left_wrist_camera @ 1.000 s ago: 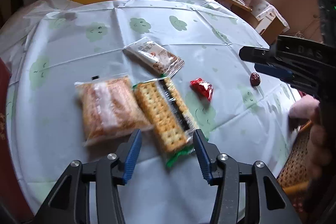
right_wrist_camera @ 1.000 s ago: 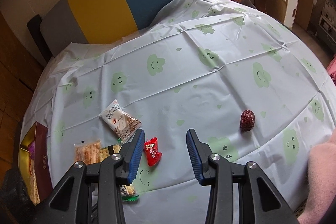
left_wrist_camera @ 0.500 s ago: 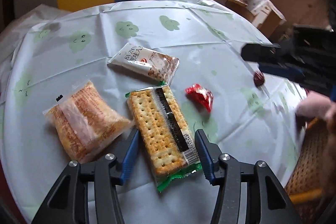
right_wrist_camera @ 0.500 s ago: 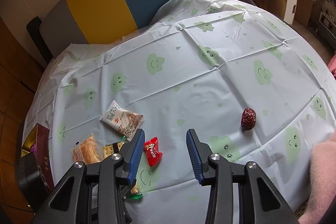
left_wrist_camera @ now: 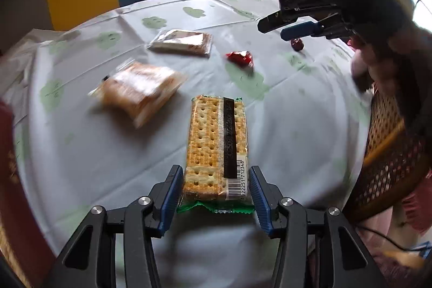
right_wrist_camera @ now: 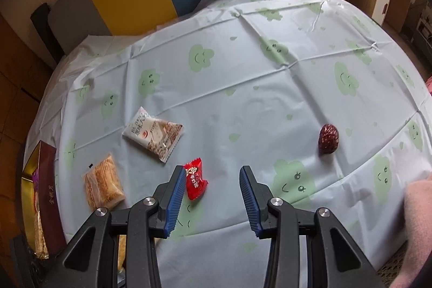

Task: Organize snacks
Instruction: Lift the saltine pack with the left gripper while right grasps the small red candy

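Since a second ago my left gripper [left_wrist_camera: 214, 195] has straddled the cracker packet [left_wrist_camera: 216, 147] on the desk [left_wrist_camera: 297, 126], fingers spread either side, while my right gripper [right_wrist_camera: 213, 196] hovers open beside the red candy [right_wrist_camera: 195, 182].

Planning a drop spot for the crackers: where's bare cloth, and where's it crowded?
Free: the far half of the tablecloth, beyond the white oat packet, and the stretch between the red candy and the dried date. Crowded: the near-left, where the wafer bag, oat packet and candy cluster beside the maroon box.
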Demonstrator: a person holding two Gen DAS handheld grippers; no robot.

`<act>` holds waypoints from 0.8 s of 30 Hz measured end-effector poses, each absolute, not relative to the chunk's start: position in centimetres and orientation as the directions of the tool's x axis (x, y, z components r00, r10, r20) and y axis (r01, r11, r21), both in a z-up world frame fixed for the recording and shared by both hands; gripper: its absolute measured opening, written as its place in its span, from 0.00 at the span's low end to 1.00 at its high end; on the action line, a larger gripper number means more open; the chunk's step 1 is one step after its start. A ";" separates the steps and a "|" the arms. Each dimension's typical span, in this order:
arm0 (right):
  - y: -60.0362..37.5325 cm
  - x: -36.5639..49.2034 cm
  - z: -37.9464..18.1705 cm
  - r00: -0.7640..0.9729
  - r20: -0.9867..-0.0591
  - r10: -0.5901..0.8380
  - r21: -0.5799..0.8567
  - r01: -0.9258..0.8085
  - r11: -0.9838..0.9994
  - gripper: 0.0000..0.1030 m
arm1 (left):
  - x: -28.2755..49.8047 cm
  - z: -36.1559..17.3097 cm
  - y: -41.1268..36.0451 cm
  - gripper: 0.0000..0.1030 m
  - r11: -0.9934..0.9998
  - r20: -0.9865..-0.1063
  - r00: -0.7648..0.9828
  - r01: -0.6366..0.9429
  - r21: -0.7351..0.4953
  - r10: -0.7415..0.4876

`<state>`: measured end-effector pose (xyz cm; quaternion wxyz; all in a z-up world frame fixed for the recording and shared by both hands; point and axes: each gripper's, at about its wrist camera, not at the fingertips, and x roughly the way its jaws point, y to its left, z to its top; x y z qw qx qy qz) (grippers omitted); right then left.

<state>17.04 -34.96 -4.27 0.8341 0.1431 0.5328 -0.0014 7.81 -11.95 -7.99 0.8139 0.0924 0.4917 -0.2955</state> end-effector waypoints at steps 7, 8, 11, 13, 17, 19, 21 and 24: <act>-34.3 17.4 -5.3 0.381 -0.902 0.201 0.269 0.134 0.954 0.41 | 5.9 -7.9 -9.7 0.51 0.821 -0.850 0.363 0.555 -0.132 -0.382; -33.9 17.6 -5.6 0.365 -0.909 0.204 0.263 0.120 0.957 0.41 | 5.9 -7.9 -9.5 0.51 0.823 -0.848 0.364 0.551 -0.137 -0.385; -32.6 18.2 -5.9 0.343 -0.923 0.173 0.214 0.084 0.973 0.41 | 5.8 -8.0 -9.2 0.52 0.830 -0.842 0.371 0.538 -0.148 -0.391; -31.5 18.9 -6.3 0.333 -0.929 0.163 0.189 0.046 0.981 0.41 | 5.6 -8.0 -9.1 0.54 0.831 -0.839 0.377 0.537 -0.147 -0.392; -29.3 20.4 -8.3 0.293 -0.954 0.065 0.064 -0.016 0.998 0.40 | 5.2 -8.0 -9.1 0.57 0.834 -0.834 0.392 0.534 -0.139 -0.389; -28.6 20.4 -8.8 0.288 -0.957 0.022 0.005 -0.059 0.998 0.24 | 4.9 -8.0 -9.0 0.57 0.836 -0.830 0.396 0.531 -0.141 -0.392; -28.5 20.2 -8.5 0.304 -0.952 0.030 0.009 -0.071 0.997 0.19 | 4.8 -7.8 -8.5 0.57 0.837 -0.828 0.387 0.522 -0.166 -0.406; -27.7 19.5 -8.7 0.267 -0.961 0.079 0.049 -0.119 0.992 0.19 | 4.6 -7.4 -7.6 0.58 0.847 -0.822 0.400 0.502 -0.173 -0.405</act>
